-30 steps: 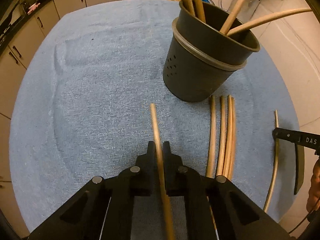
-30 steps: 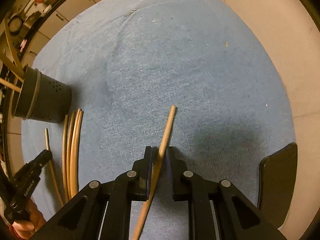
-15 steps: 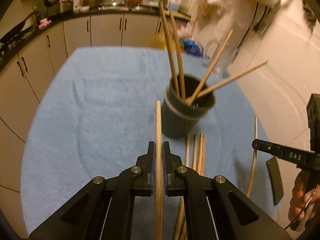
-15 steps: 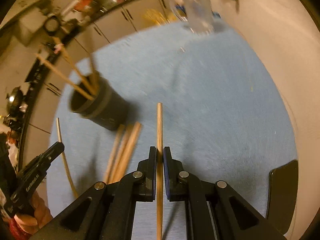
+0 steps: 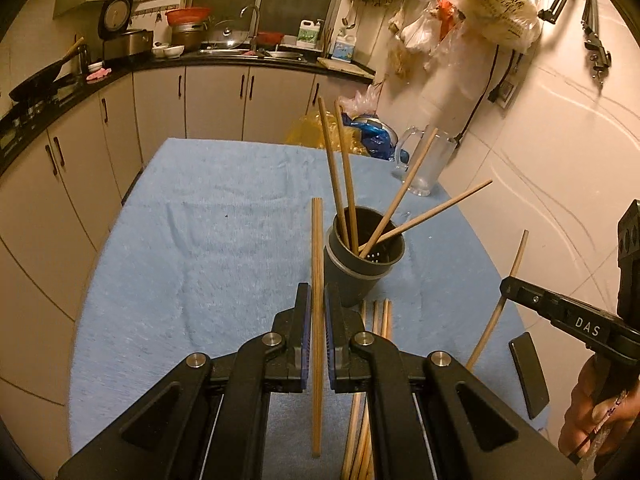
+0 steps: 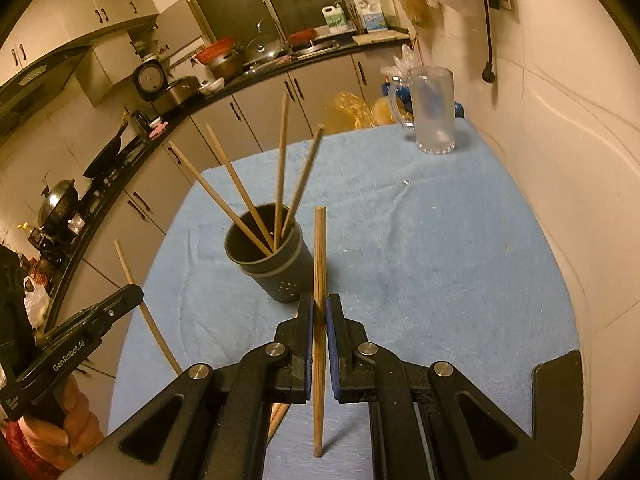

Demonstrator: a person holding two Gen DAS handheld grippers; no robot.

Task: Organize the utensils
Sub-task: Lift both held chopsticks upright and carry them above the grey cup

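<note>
a: why is each chopstick held lengthwise?
b: left gripper (image 5: pixel 316 312) and right gripper (image 6: pixel 319 314) each clamp one chopstick (image 5: pixel 316 264), tips aimed to drop into the dark holder (image 5: pixel 362 268) ahead on the blue cloth (image 5: pixel 200 240)

Matt dark plastic utensil holder (image 5: pixel 362 268), pale bare-wood chopsticks (image 5: pixel 344 184) inside it, fuzzy blue terry towel (image 5: pixel 192 248) beneath it, frosted glass mug (image 6: pixel 434 112) behind it

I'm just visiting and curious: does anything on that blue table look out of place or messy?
Nothing is spilled or broken. A few loose chopsticks lie on the blue cloth beside the dark holder; the four standing in it splay in different directions. A black flat thing overhangs the table edge.
</note>
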